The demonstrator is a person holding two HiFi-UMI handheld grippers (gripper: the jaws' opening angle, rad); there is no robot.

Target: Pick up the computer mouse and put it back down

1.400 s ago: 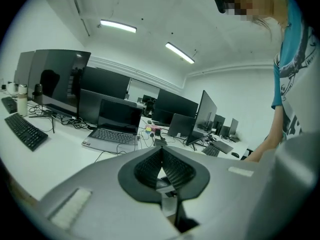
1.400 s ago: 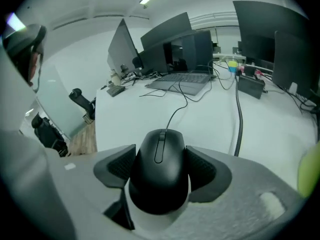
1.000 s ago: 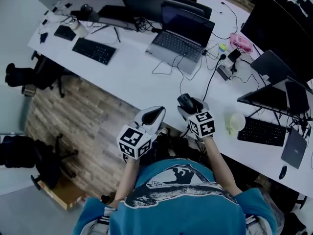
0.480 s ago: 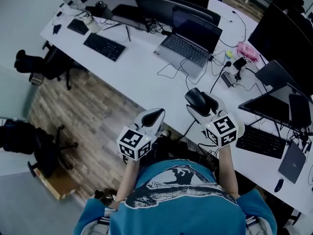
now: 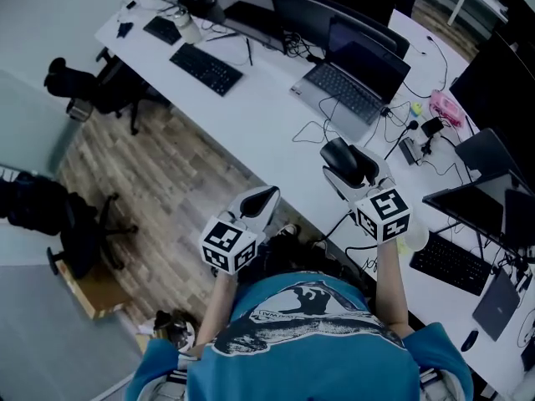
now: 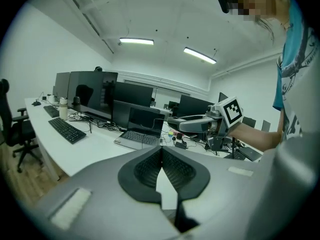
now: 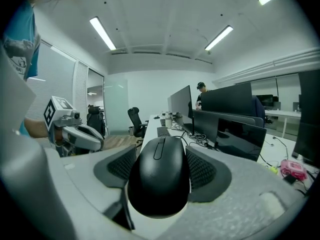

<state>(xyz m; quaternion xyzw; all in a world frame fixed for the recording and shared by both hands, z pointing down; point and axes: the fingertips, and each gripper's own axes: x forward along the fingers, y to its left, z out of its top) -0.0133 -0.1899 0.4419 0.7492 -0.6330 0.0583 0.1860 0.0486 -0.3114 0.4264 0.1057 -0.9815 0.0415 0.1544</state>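
— Computer mouse [image 7: 159, 179], black, rounded plastic: where is it, and who has it?

— Clamped in the right gripper [image 7: 160, 166]. In the right gripper view both ribbed dark pads [image 7: 202, 171] press on its flanks, and its scroll wheel points away from the camera. In the head view the mouse [image 5: 339, 155] is at centre right, held clear above the long white desk [image 5: 251, 115], near the desk's front edge.

— And the left gripper [image 6: 161, 160]?

— Jaws together, nothing between them. In the head view it [image 5: 261, 197] hangs at lower centre, off the desk and over the wood-pattern floor [image 5: 159, 190]. It plays no part here.

— Your judgement of the step in hand?

— The lift looks complete, and the set-down remains. I advise lowering straight onto bare desk surface, with the underside level so that it lands flat rather than on one edge.

— Hazards?

— A tangle of thin black cables [image 5: 322, 132] lies beside the open grey laptop [image 5: 351, 90], towards the upper right. The mouse should be placed short of it. Whether the mouse trails a cord of its own, I cannot tell. The shell is smooth and curved, so I judge that it could slip forward if the grip loosens too soon.

— Release?

— Open the jaws only once the mouse rests on the desk, then withdraw along the jaw line.
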